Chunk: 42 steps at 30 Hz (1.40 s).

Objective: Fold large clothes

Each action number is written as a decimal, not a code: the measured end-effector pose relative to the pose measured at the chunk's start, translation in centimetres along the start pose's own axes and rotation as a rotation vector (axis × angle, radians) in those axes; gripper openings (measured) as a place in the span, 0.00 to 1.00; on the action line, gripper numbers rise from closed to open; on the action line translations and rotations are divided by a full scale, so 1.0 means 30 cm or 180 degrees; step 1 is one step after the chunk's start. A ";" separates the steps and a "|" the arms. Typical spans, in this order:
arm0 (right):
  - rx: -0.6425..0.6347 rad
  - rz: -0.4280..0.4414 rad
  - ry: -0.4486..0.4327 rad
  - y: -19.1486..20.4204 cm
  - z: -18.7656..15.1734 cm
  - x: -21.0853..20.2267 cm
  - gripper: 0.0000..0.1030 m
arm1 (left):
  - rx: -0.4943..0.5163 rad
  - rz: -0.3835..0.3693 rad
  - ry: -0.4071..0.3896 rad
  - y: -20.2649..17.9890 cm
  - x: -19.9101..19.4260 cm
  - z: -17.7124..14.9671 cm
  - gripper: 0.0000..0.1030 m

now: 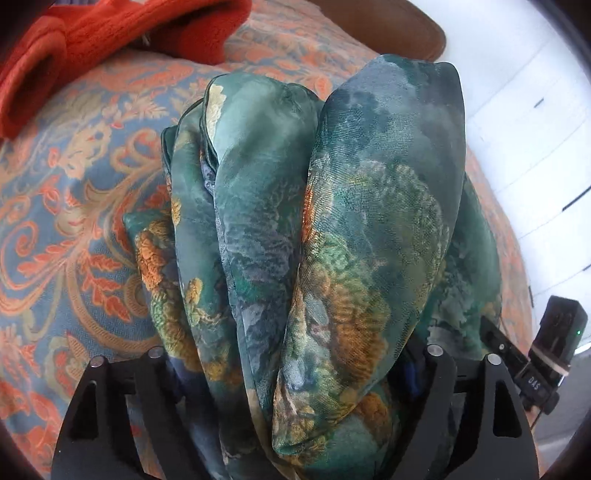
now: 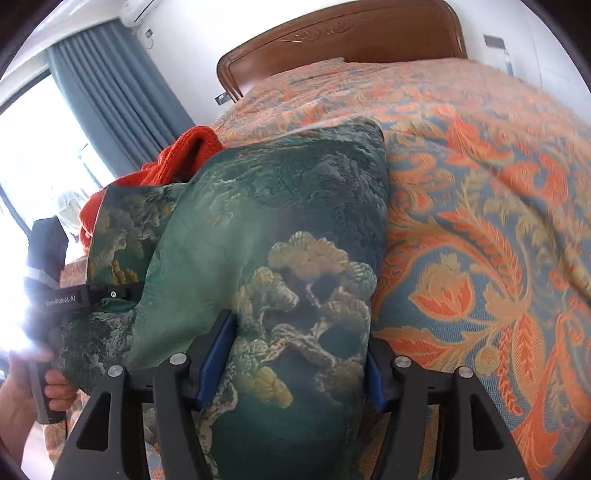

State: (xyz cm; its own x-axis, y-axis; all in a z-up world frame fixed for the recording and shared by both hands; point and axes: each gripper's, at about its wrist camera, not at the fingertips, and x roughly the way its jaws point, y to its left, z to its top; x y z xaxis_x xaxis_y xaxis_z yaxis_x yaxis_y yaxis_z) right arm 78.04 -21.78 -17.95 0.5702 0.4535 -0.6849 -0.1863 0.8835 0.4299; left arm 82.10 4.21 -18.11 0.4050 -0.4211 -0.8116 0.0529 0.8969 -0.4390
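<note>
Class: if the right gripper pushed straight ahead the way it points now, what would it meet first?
The green printed garment already bunched between the right gripper fingers; beyond that, probably the patterned bedspread, though depth is unclear.

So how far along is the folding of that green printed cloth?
Well along: the green printed garment is already doubled into several layers. Both the left gripper and right gripper hold it bunched above the bedspread. It still needs laying flat. The red knit looks unfolded.

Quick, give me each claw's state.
Left claw: shut on the green printed garment.
Right claw: shut on the same garment.
</note>
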 end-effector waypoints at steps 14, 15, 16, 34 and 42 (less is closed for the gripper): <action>-0.0361 -0.0416 -0.0599 0.112 -0.065 -0.458 0.81 | 0.1006 0.0731 -0.1278 -0.118 -0.587 -0.419 0.98; -0.0477 -0.0525 -0.0672 0.142 -0.097 -0.511 0.81 | 0.1108 0.0872 -0.1390 -0.164 -0.616 -0.446 0.99; -0.0582 -0.0645 -0.0749 0.173 -0.129 -0.560 0.81 | 0.1186 0.0986 -0.1474 -0.193 -0.640 -0.480 0.99; -0.0713 -0.1193 -0.1205 0.402 -0.567 -1.101 0.92 | 0.1082 0.1349 -0.1656 -0.586 -0.851 -0.958 0.99; -0.0808 -0.1299 -0.0970 0.447 -0.674 -1.148 0.92 | 0.0813 0.1295 -0.1493 -0.549 -0.846 -1.019 0.99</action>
State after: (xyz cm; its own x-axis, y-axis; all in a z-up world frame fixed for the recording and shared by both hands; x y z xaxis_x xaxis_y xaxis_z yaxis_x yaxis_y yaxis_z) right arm 39.73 -23.18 -0.48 0.8345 0.0485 -0.5489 -0.0676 0.9976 -0.0147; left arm 43.05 -3.98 -2.06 0.7891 0.0088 -0.6142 0.0031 0.9998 0.0183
